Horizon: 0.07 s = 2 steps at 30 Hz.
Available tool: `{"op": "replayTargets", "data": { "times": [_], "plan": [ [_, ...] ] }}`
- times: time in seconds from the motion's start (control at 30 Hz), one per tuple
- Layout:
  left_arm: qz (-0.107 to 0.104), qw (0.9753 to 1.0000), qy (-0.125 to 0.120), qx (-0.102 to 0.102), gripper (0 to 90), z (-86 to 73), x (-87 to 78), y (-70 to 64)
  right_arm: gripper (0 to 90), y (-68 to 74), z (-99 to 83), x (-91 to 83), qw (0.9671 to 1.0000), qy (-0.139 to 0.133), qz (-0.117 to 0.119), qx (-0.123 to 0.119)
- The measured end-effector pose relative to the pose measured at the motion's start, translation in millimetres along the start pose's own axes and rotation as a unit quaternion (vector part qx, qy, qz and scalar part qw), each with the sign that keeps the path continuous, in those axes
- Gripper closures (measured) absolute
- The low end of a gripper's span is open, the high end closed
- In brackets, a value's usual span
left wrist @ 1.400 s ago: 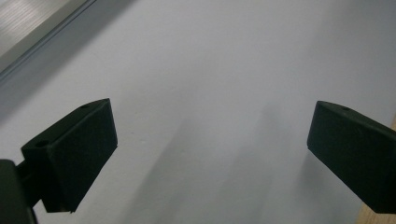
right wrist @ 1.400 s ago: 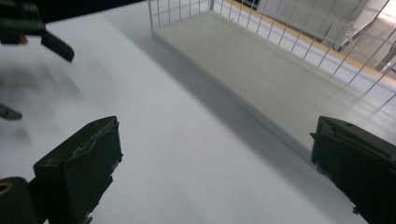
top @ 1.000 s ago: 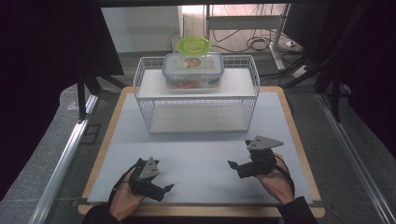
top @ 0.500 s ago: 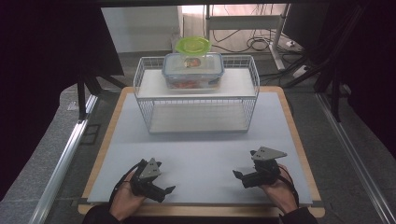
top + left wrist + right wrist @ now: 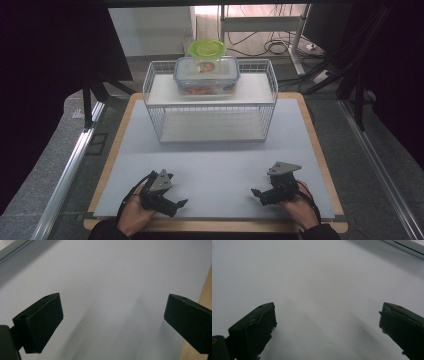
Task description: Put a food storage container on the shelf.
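High view adds the wire rack (image 5: 210, 107); left gripper (image 5: 112, 322) and right gripper (image 5: 327, 327) fingers spread, empty

The near half of the table's grey mat (image 5: 215, 165) is left bare — open room from edge to edge. At the far edge, passage is blocked by a wire rack (image 5: 210, 102), its upper shelf taken up by a lidded container (image 5: 206, 75).

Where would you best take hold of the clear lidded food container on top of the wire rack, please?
Probably by the short ends of the clear container, one gripper from each side: it lies broadside on the wire rack, too wide for one gripper.
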<state>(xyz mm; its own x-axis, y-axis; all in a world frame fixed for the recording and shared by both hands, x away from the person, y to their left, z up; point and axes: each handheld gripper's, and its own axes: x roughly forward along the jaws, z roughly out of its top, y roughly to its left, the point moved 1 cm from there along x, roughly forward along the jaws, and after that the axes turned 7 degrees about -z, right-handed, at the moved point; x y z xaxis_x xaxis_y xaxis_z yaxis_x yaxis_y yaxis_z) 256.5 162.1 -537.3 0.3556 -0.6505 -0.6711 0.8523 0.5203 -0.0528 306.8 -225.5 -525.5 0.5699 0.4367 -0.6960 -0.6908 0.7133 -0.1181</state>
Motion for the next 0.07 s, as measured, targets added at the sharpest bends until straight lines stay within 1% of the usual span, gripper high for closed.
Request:
{"op": "replayTargets", "data": {
  "times": [0.07],
  "plan": [
    [-0.001,1.0000,-0.003,-0.001,2.1,0.5,0.1,0.1,0.9,-0.4,0.2,0.3,1.0000,-0.001,-0.002,0.002]
  ]
}}
